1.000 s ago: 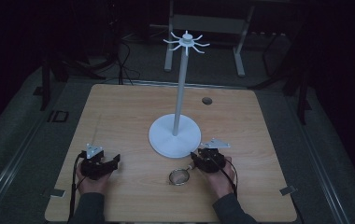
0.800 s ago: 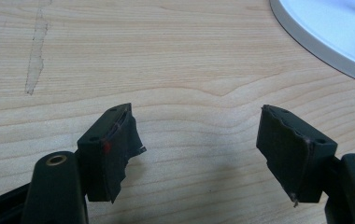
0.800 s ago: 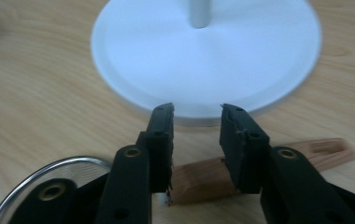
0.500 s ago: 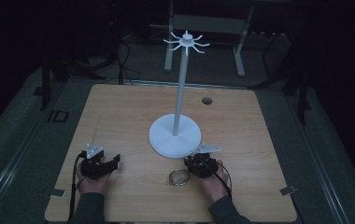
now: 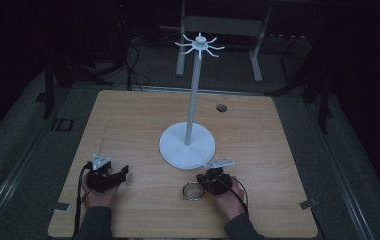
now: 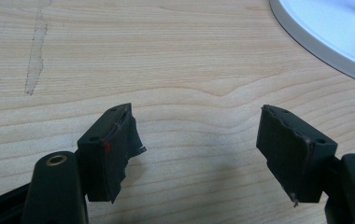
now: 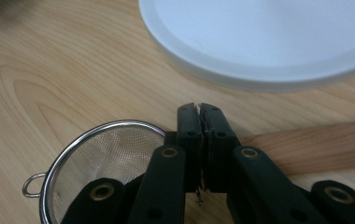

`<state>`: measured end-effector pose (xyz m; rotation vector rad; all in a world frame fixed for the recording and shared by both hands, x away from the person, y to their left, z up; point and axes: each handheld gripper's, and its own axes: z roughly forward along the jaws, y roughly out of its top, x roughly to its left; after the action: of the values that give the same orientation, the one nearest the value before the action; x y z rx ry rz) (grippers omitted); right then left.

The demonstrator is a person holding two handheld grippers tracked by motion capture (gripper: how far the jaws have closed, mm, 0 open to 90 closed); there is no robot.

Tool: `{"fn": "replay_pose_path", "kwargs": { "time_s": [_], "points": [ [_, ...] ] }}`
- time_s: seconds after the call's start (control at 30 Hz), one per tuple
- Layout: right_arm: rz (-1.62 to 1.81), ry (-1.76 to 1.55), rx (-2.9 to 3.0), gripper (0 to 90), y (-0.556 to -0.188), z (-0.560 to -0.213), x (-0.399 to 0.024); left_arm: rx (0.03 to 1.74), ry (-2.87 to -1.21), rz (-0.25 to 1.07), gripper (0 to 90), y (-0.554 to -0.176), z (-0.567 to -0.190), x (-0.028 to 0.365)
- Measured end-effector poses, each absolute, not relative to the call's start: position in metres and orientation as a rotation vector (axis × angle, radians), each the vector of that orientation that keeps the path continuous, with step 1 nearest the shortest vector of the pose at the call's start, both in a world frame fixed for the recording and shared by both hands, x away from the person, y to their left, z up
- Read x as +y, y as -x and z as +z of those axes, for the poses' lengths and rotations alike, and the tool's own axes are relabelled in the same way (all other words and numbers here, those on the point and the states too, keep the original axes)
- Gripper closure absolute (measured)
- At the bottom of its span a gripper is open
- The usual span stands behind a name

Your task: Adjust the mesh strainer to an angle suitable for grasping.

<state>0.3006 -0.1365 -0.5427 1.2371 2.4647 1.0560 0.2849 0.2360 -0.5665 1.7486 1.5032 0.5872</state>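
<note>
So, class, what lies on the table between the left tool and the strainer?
Nothing lies there. In the high view, a bare stretch of wooden table separates the open left tool from the strainer.

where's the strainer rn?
High view: the strainer lies on the table near its front edge, just in front of the white stand base, with the right gripper shut at its handle end.

Left black hand-held gripper [image 5: 120, 175] rests low near the desk's [image 5: 128, 115] front edge, jaws wide apart; right black hand-held gripper [image 5: 204, 181] has just been closing, its jaws now pressed together.
</note>
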Motion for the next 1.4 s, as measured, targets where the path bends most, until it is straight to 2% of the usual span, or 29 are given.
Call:
{"fn": "replay_pose_path", "kwargs": {
  "time_s": [0.33, 0.53, 0.77, 0.97, 1.03, 1.23, 1.4],
  "points": [
    [1.002, -1.279, 2.469, 87.3, -0.297, -0.540, -0.167, 1.503, -1.749, 0.589, 28.4, -0.285, -0.567, 0.236],
    [0.971, -1.330, 2.422, 82.3, -0.296, -0.537, -0.195, 1.505, -1.748, 0.589, 28.3, -0.285, -0.567, 0.236],
    [1.029, -1.403, 2.274, 60.5, -0.299, -0.528, -0.209, 1.506, -1.751, 0.589, 28.3, -0.285, -0.566, 0.236],
    [0.906, -1.478, 2.148, 39.0, -0.307, -0.529, -0.212, 1.504, -1.751, 0.587, 28.4, -0.285, -0.566, 0.236],
    [0.842, -1.514, 2.134, 35.5, -0.312, -0.532, -0.212, 1.504, -1.750, 0.587, 28.4, -0.285, -0.566, 0.236],
    [0.757, -1.599, 2.173, 37.2, -0.325, -0.539, -0.210, 1.505, -1.749, 0.588, 28.3, -0.285, -0.567, 0.236],
    [0.722, -1.584, 2.206, 52.9, -0.329, -0.536, -0.210, 1.505, -1.749, 0.587, 28.3, -0.285, -0.566, 0.236]
  ]
}}
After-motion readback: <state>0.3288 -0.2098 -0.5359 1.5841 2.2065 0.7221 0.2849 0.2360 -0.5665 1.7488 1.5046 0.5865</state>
